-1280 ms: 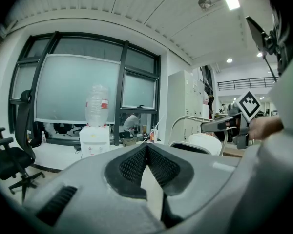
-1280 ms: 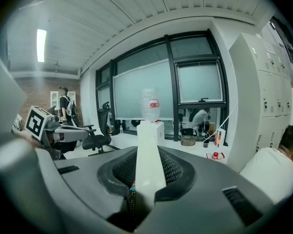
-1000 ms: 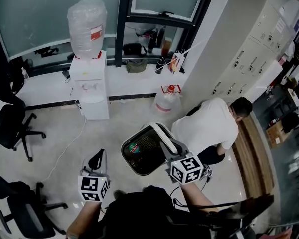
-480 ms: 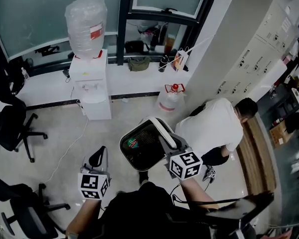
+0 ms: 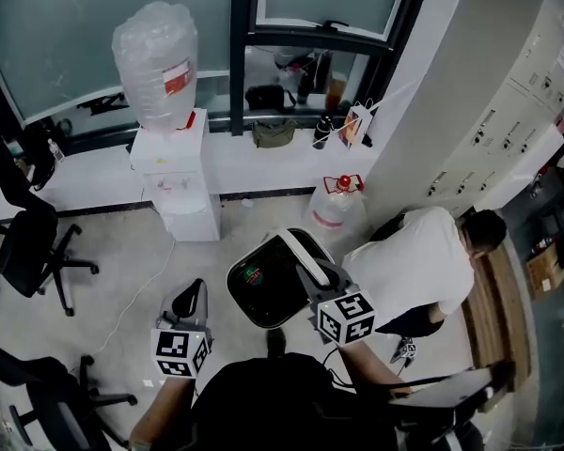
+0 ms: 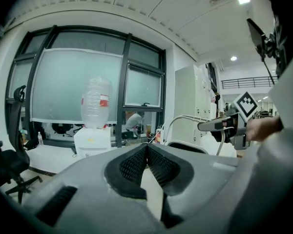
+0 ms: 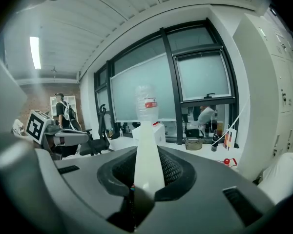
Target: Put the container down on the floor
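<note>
glossy pale floor point(image 5: 85, 242), right claw point(image 5: 304, 267) clamping rounded white-rimmed container point(image 5: 263, 294)

The right gripper point(image 5: 307, 272) clamps its jaws on the white rim of the container point(image 5: 291, 240), forearm reaching forward. The left gripper point(image 5: 192, 291) hovers just left of the container, jaws together, empty.

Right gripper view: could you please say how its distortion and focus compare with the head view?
Right gripper view: strong fisheye, the black window frames bow; the white plastic container rim between the fingers looks soft. Head view: sharp, with milder bending of the pale lockers.
</note>
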A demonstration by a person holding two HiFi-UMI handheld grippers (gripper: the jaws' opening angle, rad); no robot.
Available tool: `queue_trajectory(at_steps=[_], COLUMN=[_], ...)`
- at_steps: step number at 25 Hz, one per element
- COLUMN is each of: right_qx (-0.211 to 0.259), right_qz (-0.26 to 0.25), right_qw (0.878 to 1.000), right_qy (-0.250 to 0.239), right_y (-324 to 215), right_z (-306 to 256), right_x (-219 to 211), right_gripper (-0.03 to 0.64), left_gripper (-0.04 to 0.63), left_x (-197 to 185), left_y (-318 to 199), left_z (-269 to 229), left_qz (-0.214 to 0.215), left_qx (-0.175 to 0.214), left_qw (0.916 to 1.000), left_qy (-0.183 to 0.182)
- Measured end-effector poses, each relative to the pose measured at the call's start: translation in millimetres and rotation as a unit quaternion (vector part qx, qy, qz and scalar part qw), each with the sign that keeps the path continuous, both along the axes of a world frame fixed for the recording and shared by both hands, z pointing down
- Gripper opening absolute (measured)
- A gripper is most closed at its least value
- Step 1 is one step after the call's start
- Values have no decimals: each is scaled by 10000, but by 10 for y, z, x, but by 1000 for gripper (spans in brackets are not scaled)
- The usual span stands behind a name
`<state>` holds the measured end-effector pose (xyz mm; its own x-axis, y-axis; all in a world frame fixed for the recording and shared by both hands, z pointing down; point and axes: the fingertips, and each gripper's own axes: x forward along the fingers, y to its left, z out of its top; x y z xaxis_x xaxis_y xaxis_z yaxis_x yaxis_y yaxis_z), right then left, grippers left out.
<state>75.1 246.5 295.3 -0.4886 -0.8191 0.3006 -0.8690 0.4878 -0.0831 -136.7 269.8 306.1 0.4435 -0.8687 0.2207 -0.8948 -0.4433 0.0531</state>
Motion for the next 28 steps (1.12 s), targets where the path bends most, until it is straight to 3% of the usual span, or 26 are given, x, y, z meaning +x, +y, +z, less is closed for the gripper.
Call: queue_trajectory(at_steps=[17, 28], right_qx=[133, 218], right_qz=[-417, -408], right_qw=[9989, 9982], right_qy=[182, 374], right_y=[-1150, -1687], right_z=[32, 104], right_x=[610, 713], right_gripper=[66, 66], left_gripper=[11, 11], left_x=[783, 893], left_y=[-956, -1377], left_z=[-33, 52], left_qz=[-285, -256], left_qx=[-61, -79], left_qw=[9993, 9987], left_qy=[-229, -443])
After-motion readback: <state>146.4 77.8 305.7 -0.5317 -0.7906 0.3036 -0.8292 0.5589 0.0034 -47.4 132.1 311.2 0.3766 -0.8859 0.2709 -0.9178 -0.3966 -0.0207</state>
